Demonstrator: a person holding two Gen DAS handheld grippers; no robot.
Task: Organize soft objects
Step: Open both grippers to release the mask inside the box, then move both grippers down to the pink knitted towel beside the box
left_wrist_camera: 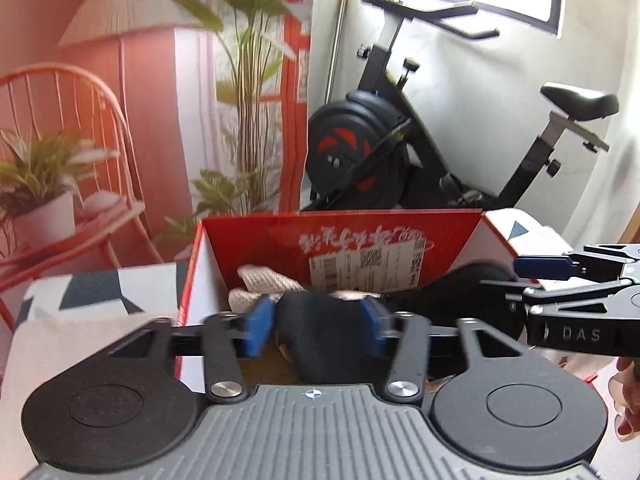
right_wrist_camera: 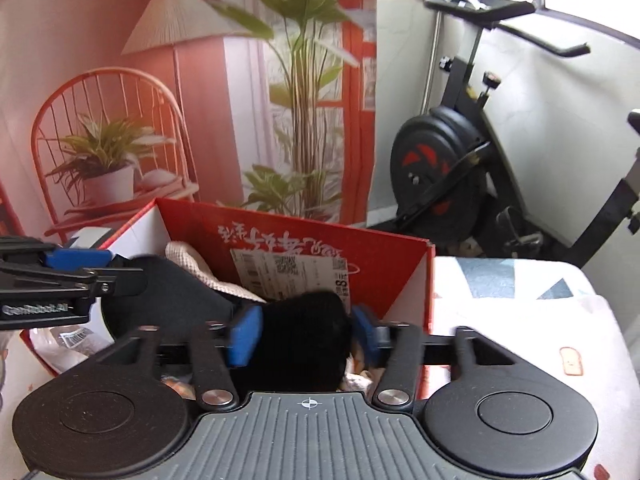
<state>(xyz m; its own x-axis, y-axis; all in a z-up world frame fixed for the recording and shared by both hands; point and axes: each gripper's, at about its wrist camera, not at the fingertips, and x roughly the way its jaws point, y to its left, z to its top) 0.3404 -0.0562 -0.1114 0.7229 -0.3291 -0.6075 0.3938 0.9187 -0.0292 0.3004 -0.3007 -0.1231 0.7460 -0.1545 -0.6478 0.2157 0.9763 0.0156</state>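
Two grippers share one load: a soft black fabric item (left_wrist_camera: 320, 320), dark and shapeless like a folded garment, hangs over the open red cardboard box (left_wrist_camera: 340, 236) with white outer walls and a shipping label on its inner back wall. One end of it lies between the blue-padded fingers (left_wrist_camera: 256, 328) of the left gripper (left_wrist_camera: 318, 330); the other end lies between the blue pads of the right gripper (right_wrist_camera: 306, 334). Both pairs of fingers stand about half spread, with the cloth filling the gap. Whether the pads press on it or have let it go I cannot tell, since the fabric bulges right up to them. Beneath it a cream knitted cloth (left_wrist_camera: 268, 280) already lies in the box, against the back wall. The chief risk, as I judge it, is an uneven release: if one side lets go while the other pinches, the black item could swing, drape over the box rim and slide out onto the patterned white, grey and blue cover (left_wrist_camera: 100, 292) on which the box stands. Soft cloth may also cling to a pad and be dragged out when the gripper lifts. The box looks light, so a snagged lift or a knock against its rim could tip or shift it. The two tools are close together, and a careless withdrawal might make them collide. An exercise bike (left_wrist_camera: 384, 148) stands well behind, out of harm's way.
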